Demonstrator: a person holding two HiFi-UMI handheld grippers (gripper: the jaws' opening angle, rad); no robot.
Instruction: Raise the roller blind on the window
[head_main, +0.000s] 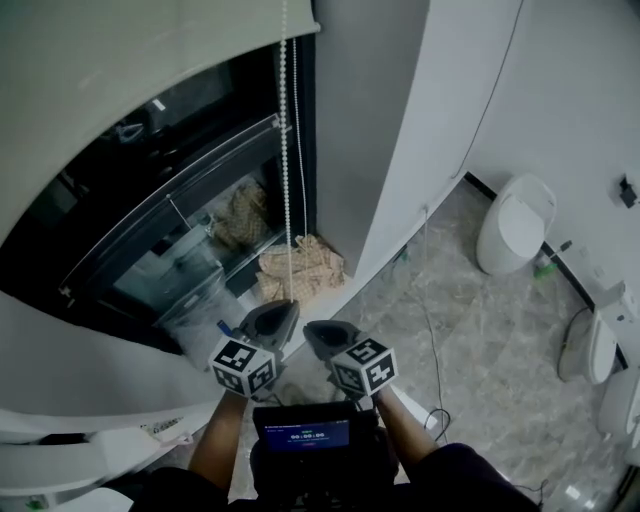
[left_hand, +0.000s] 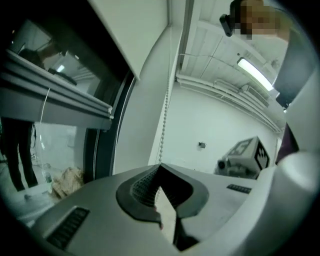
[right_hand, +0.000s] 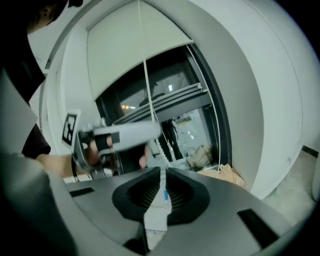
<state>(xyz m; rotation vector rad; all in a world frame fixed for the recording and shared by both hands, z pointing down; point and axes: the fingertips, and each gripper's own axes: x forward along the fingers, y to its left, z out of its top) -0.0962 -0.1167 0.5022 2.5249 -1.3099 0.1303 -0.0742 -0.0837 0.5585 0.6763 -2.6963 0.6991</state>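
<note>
Bead cord (head_main: 288, 150) hangs before window (head_main: 150, 200); floor (head_main: 480, 330) rightward open.

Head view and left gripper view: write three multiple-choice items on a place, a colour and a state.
1. The bead chain hangs: A) at the window's right edge B) over a bed C) on a shelf.
2. The roller blind is: A) red B) black C) white.
3. The left gripper is: A) wide open B) shut on the bead chain C) holding a cup.
1A, it drops along that edge; 2C, a pale sheet up top; 3B, the bead chain runs into closed jaws.
</note>
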